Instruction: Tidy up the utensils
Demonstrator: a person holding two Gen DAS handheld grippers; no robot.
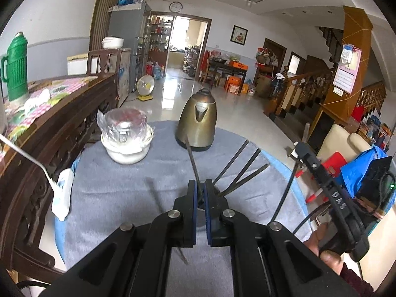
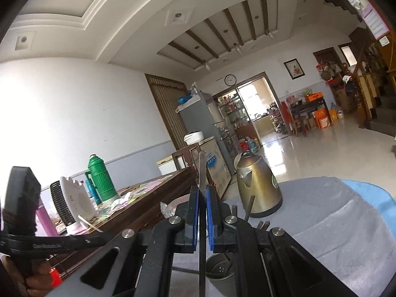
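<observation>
In the left wrist view my left gripper (image 1: 201, 185) is shut on a dark chopstick (image 1: 192, 158) that rises toward the kettle. Several more dark chopsticks (image 1: 241, 167) fan out to the right from a grey holder cup (image 1: 201, 206) just below my fingers. In the right wrist view my right gripper (image 2: 202, 191) is shut on a flat metal utensil handle (image 2: 202, 170) held upright, its lower end over the grey utensil cup (image 2: 220, 271). Chopstick tops (image 2: 250, 208) stick up beside it. The right gripper body (image 1: 319, 170) shows at right in the left wrist view.
A round table under a grey cloth (image 1: 118, 185) carries a brass kettle (image 1: 198, 121) and a plastic-wrapped white bowl (image 1: 127, 138). A dark wooden bench (image 1: 61, 113) with a green thermos (image 1: 16, 66) stands at left. A white heater (image 2: 71, 203) sits there too.
</observation>
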